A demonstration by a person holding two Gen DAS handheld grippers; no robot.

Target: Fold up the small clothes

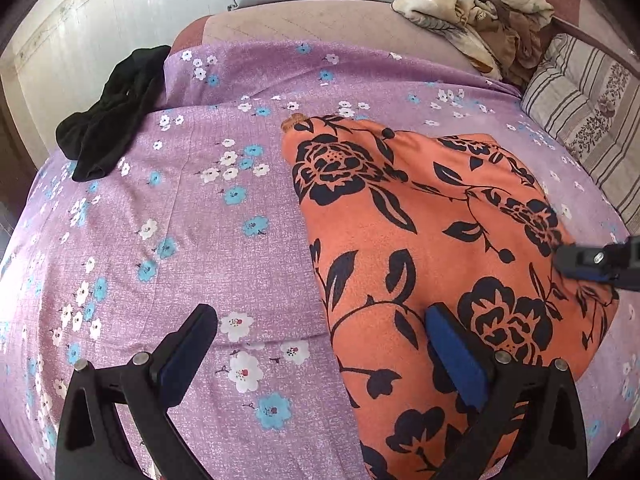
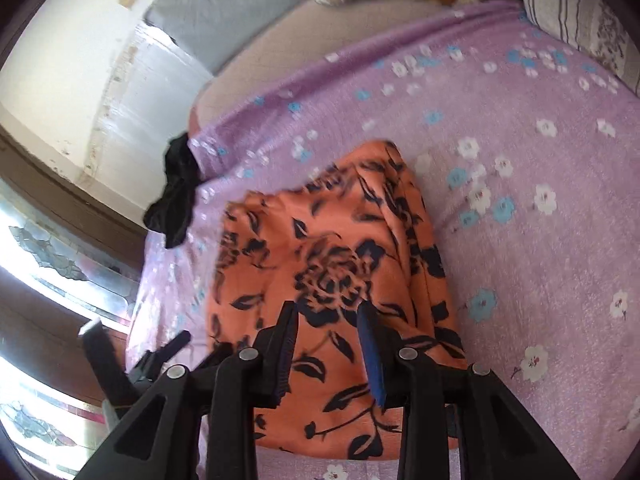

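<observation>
An orange garment with a black flower print (image 1: 432, 248) lies folded on the purple flowered bedsheet (image 1: 180, 220). My left gripper (image 1: 320, 332) is open above the garment's left edge, one finger over the sheet, the other over the cloth. My right gripper (image 2: 328, 320) is open just above the garment (image 2: 320, 248), holding nothing; its tip shows at the right of the left wrist view (image 1: 576, 260). The garment's right side is doubled over in a fold (image 2: 424, 240).
A black garment (image 1: 108, 120) lies crumpled at the bed's far left edge, also in the right wrist view (image 2: 176, 196). A beige flowered blanket (image 1: 480, 4) and a striped pillow (image 1: 588, 108) lie at the far right. A wall and window frame stand left (image 2: 60, 184).
</observation>
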